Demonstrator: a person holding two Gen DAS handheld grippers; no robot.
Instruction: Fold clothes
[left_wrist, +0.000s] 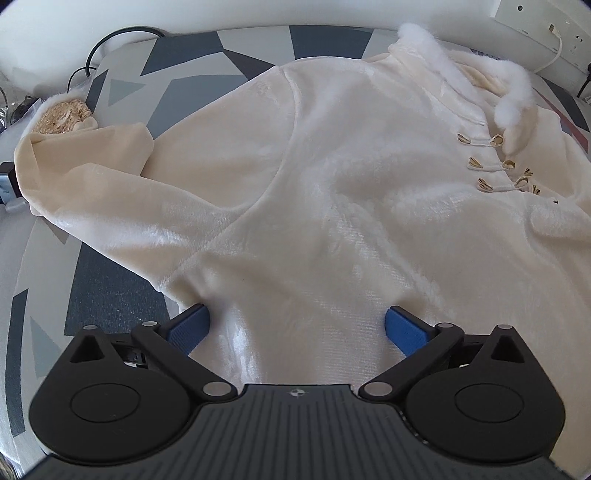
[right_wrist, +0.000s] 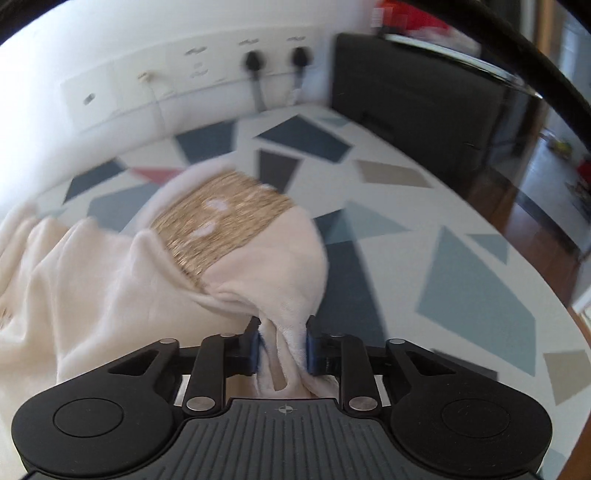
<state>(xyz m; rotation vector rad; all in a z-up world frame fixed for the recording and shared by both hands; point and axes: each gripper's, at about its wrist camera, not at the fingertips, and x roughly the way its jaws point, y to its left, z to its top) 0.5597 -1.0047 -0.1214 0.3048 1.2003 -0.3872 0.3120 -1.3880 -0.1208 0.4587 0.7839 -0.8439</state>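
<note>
Now your right tool (right_wrist: 282, 338) grips the cream velvet garment's (left_wrist: 332, 206) sleeve; your left tool (left_wrist: 297, 325) gapes wide over its body.

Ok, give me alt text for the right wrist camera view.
The right gripper is pinched shut on a bunch of cream sleeve that has a gold band near its end. The sleeve lies on a cloth patterned with blue and grey shapes, with wall sockets behind.
</note>
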